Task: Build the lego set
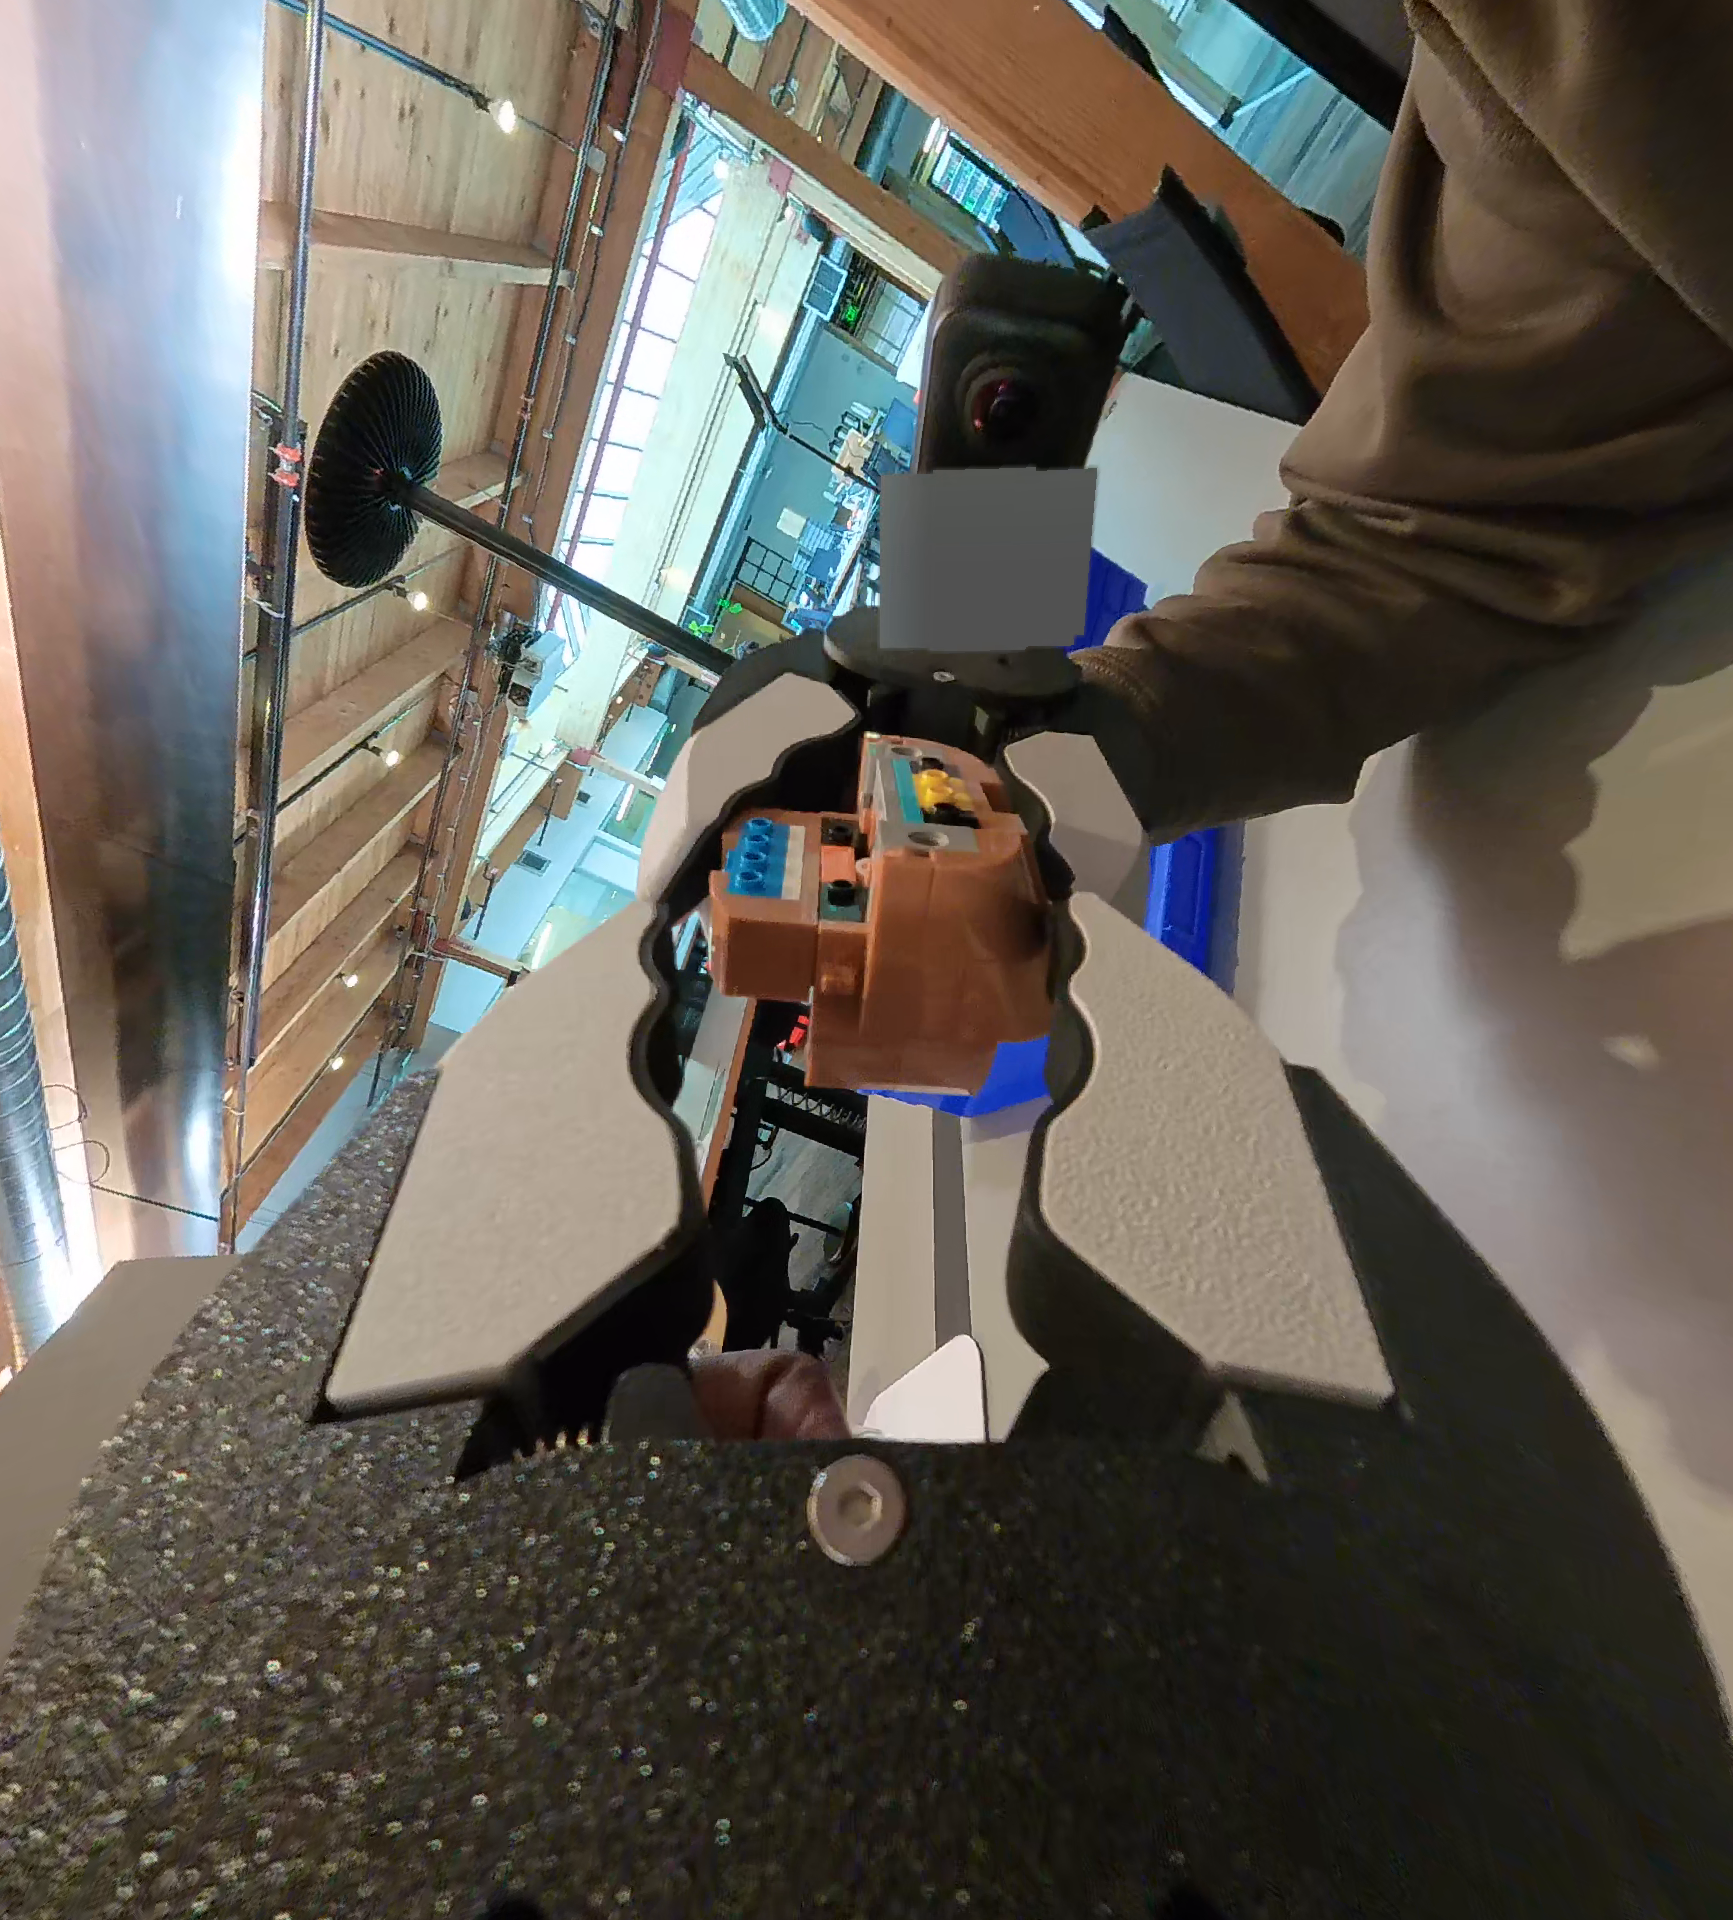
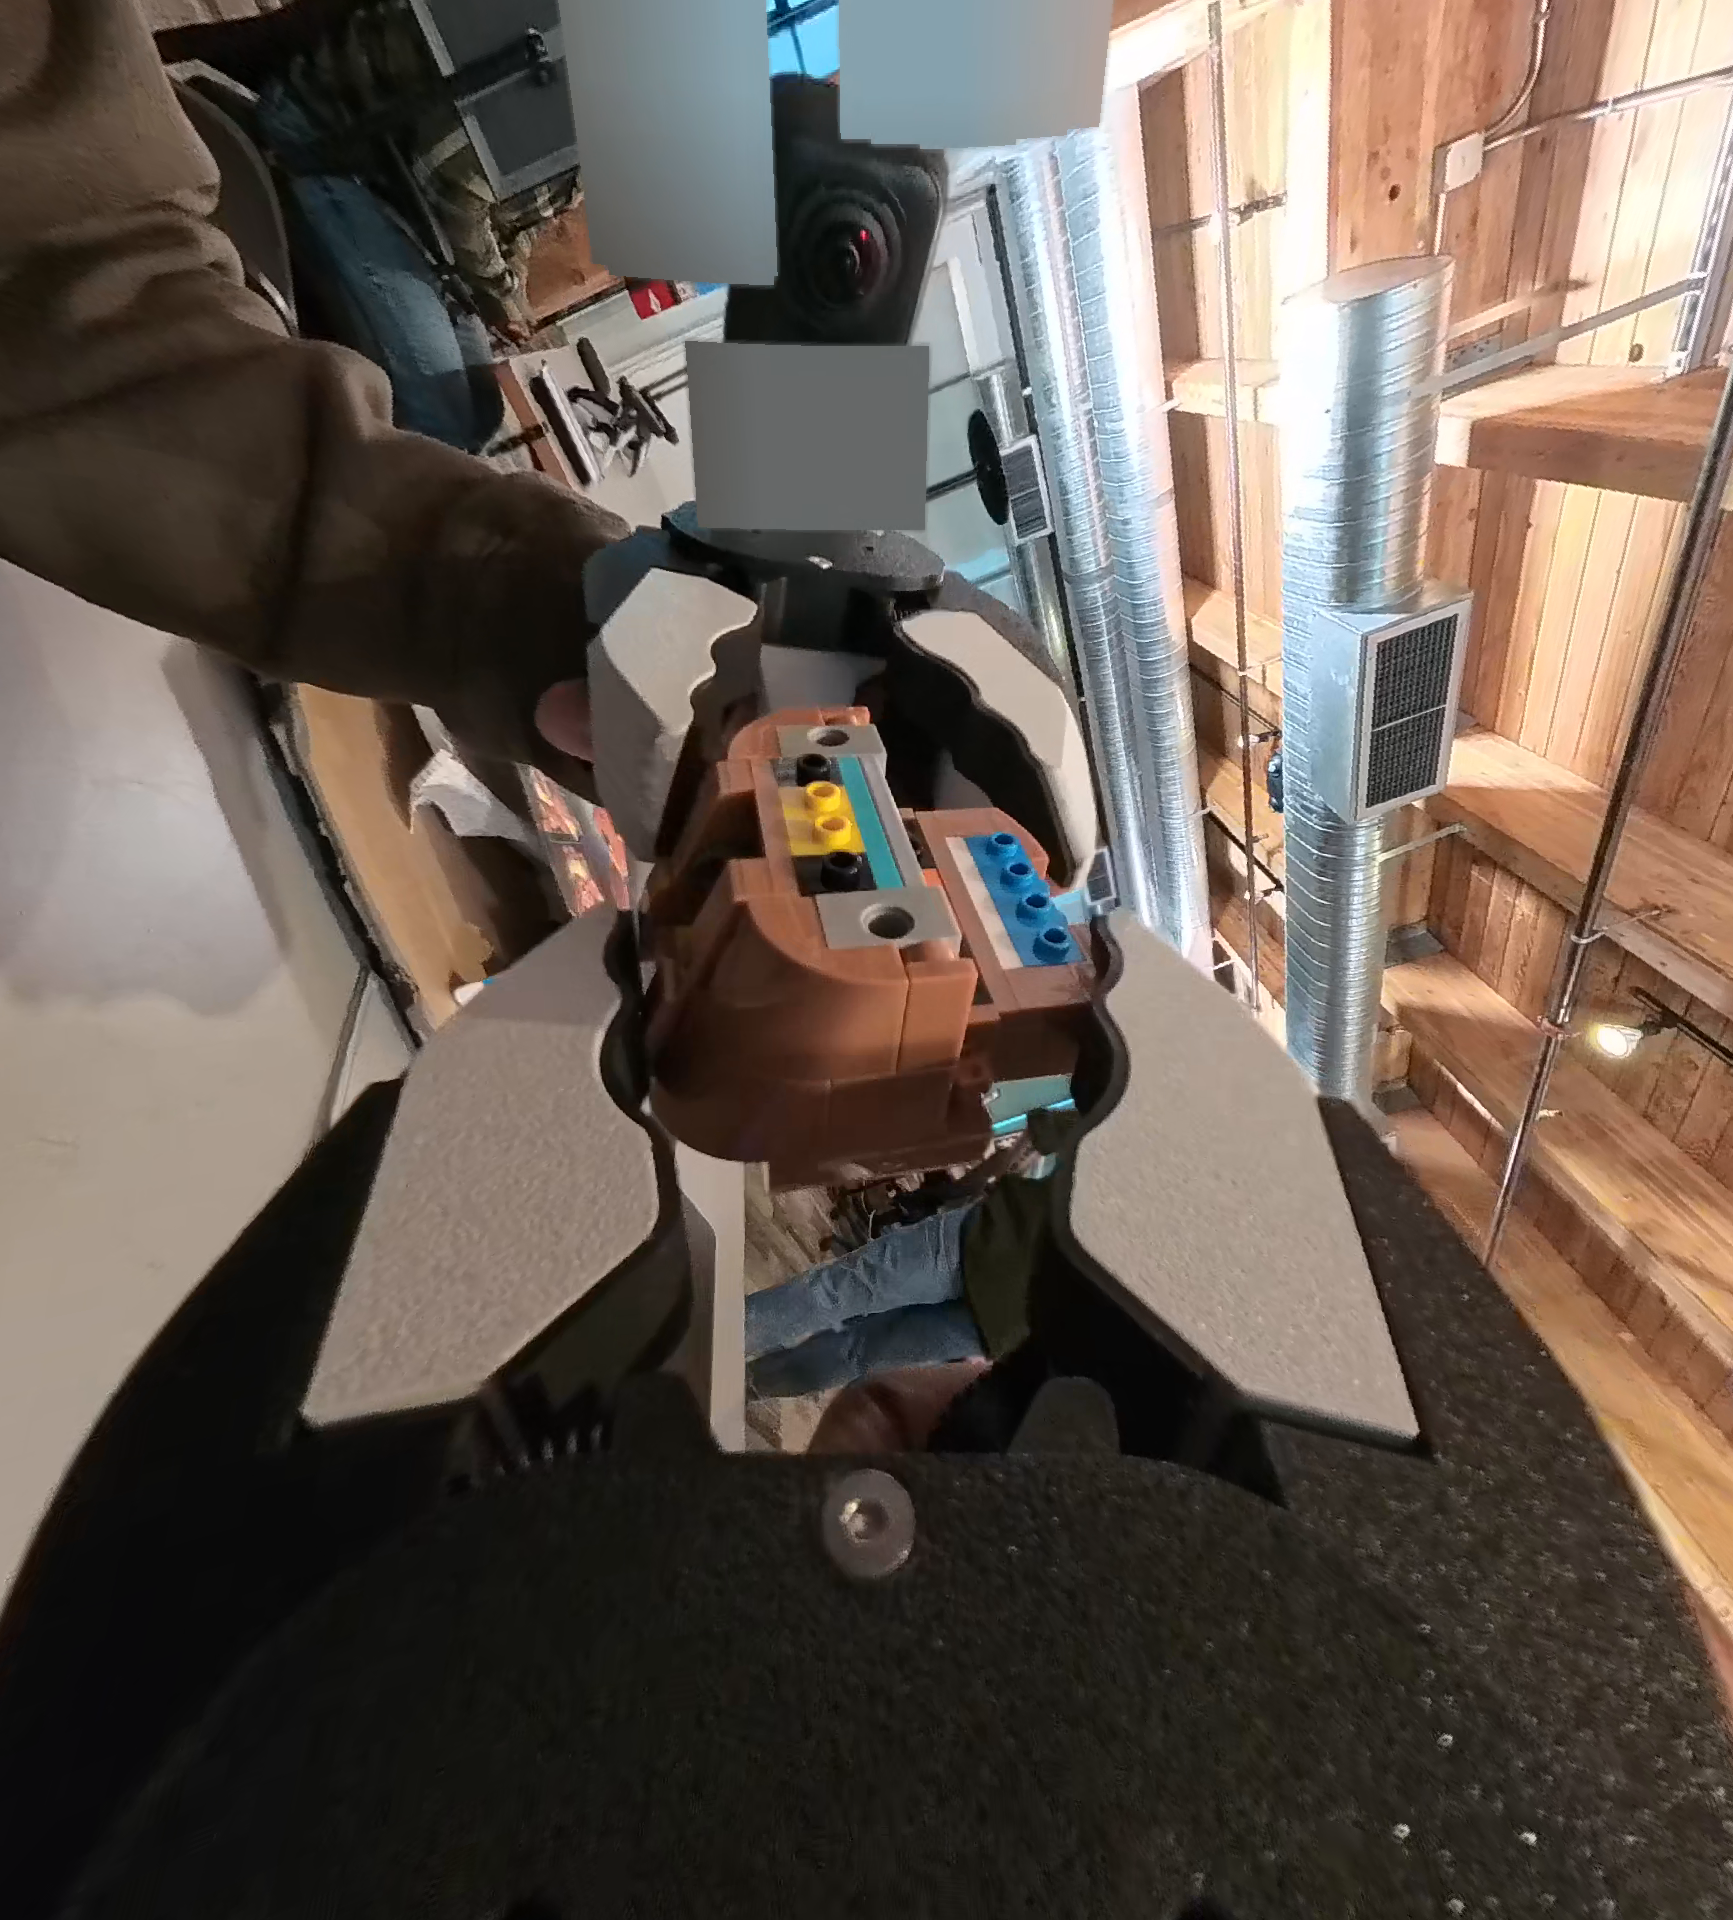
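A wood-planked ceiling [image 2: 1620,935] with beams fills the background of both views, turned on its side, and ribbed silver ducts [image 2: 1361,623] run along it. A black round fan [image 1: 374,468] on a dark pole hangs there in the left wrist view. On the right of that view lies a white table [image 1: 1620,1143] with a blue bin [image 1: 1194,883] on it, partly hidden behind the claws. A person's brown sleeve [image 1: 1464,520] reaches in from the upper right of the left wrist view and holds the far claw.

The two claws face each other, raised off the table, each seeing the other with its black camera above. Between them hangs the brown lego build [image 1: 903,935], gripped from both ends. The left claw [image 1: 857,977] is clenched on the build, its wavy dark pads touching the brown sides. The right claw [image 2: 867,997] is likewise clamped on the same build [image 2: 872,966], its pads pressed against the rounded brown block on the left and the smaller brown block on the right.

On the build's upper face sits a grey and teal strip [image 2: 867,831], with grey end plates that each have a round hole. Beside it are yellow studs [image 2: 820,810] between two black studs. On the smaller block lies a blue plate [image 2: 1023,899] with four studs in a row, edged by a white strip
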Demonstrator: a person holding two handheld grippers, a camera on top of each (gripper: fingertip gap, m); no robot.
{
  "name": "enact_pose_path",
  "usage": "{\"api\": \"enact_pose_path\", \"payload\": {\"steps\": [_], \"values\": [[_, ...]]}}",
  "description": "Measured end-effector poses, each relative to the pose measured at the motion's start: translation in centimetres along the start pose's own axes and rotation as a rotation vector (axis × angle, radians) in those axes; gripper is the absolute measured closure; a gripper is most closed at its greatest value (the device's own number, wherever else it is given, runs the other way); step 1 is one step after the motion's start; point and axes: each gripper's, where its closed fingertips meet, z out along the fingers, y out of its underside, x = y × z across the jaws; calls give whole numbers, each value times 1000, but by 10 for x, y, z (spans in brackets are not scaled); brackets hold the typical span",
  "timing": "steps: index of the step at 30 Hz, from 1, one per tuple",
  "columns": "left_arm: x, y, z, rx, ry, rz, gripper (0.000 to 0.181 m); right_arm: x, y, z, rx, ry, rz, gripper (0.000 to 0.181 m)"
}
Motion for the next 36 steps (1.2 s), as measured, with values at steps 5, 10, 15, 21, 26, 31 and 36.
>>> {"api": "enact_pose_path", "payload": {"steps": [5,10,15,21,26,31,36], "values": [[4,-2,1,5,23,-12,119,-1,-2,-1,-6,-8,-2,100],[3,1,2,-8,28,-22,120,-2,1,-1,-21,-15,-2,100],[4,0,2,-5,29,-21,120,-3,1,0,-22,-17,-1,100],[5,6,1,-27,27,-6,120,-5,6,0,-42,-24,-11,100],[5,4,2,-12,21,-1,120,-5,6,0,-38,-27,-3,100],[6,5,3,-9,15,6,120,-5,7,-1,-39,-33,2,100],[6,4,4,-4,10,12,120,-6,6,-2,-39,-38,8,100]]}}
